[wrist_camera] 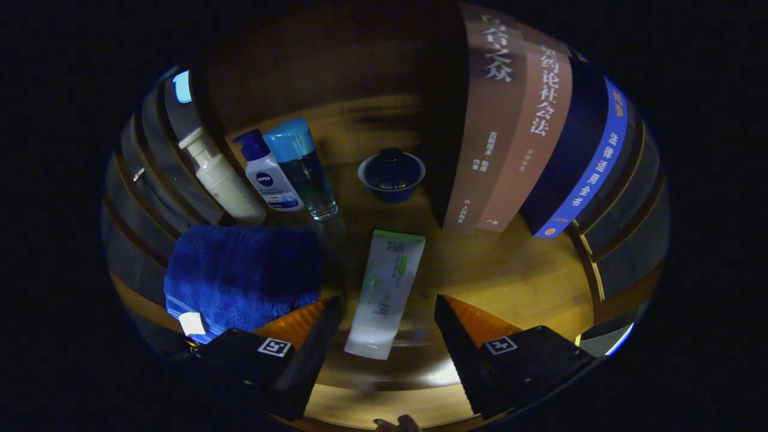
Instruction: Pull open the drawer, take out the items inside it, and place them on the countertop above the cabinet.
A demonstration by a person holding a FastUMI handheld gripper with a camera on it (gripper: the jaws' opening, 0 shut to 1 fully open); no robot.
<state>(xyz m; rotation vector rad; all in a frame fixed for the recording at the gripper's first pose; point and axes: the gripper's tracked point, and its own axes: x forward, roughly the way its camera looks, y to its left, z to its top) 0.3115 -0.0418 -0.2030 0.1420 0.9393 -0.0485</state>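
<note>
Farthest left on the wooden surface (516, 282) lies a folded blue towel (240, 273), just ahead of the left finger, and behind it stand three bottles in a row: a pump bottle (219, 177), a white bottle (269, 174) with a blue cap, and a clear blue one (305, 171). In the middle, a white tube (385, 294) lies flat between the fingers of the tool (387, 327), which is released, its fingers spread wide with a gap on either side of the tube. The tube's long axis runs almost straight away from the tool, leaning slightly right at its far green end, so the fingers sit across its width; whether it was just set down or is about to be taken I cannot tell. Beyond it sits a small lidded bowl (391, 174). To the right, books (522, 138) stand upright, spines facing the tool. The drawer is out of sight.
</note>
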